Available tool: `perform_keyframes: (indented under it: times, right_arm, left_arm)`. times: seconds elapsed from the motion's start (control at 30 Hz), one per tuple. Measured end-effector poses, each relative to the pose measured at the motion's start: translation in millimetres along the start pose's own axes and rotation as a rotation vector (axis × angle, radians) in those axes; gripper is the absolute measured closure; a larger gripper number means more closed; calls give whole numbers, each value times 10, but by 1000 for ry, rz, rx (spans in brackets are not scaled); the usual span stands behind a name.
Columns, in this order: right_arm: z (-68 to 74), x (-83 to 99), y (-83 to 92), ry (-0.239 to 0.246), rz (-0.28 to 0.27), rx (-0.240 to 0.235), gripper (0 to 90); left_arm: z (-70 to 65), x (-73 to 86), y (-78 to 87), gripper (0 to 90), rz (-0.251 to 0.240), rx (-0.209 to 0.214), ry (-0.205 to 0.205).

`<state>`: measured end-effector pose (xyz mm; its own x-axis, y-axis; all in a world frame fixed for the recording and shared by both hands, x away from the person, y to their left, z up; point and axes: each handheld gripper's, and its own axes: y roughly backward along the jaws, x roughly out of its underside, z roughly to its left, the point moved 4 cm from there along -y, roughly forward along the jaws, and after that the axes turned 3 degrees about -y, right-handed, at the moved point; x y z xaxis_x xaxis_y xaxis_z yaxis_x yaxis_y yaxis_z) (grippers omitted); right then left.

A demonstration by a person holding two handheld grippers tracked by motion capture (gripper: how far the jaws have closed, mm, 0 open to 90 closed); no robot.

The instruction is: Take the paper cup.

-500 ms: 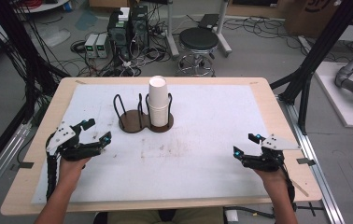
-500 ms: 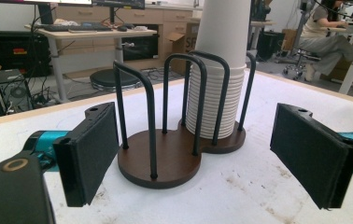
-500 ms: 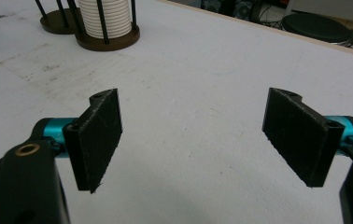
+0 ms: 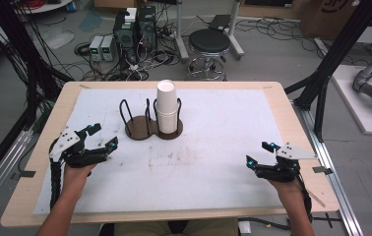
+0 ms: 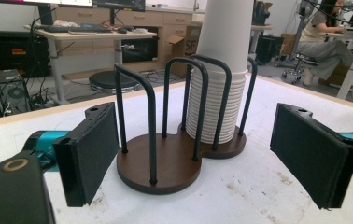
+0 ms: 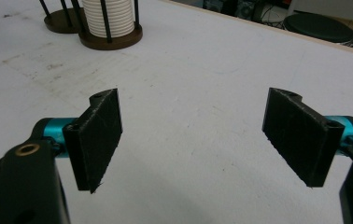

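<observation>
A stack of white paper cups stands upright in the right ring of a dark wooden two-slot cup holder with black wire hoops, at the table's middle back. The holder's left slot is empty. My left gripper is open at the left, its jaws pointing toward the holder a short way off. In the left gripper view the holder and cups stand just ahead, between the wide-apart pads. My right gripper is open at the right near the front edge, nothing between its pads. The cups show far off.
A white mat covers the wooden table. Beyond the table's far edge are a black stool, computer towers and cables on the floor. Black frame posts stand at the right corner.
My left gripper has shifted slightly right and forward toward the holder. The right gripper has barely moved.
</observation>
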<state>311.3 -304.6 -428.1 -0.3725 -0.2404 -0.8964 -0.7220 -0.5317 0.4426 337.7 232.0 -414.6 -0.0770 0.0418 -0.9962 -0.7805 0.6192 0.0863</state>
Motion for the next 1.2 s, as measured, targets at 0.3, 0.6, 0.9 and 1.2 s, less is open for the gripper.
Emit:
perform_keyframes:
  times: [0.3,0.6,0.9,1.2]
  right_arm:
    - [34,-17,-16,0,1,-7,203]
    - [83,-31,-58,4,13,-23,203]
    - [96,-35,-63,11,15,-29,203]
    - [98,-36,-64,10,13,-35,203]
  left_arm:
    - [7,-147,-21,154,-38,1,21]
    - [-34,-377,-196,153,-43,45,18]
    - [-114,-689,-488,152,-26,115,-5]
    - [-214,-933,-934,151,28,207,-5]
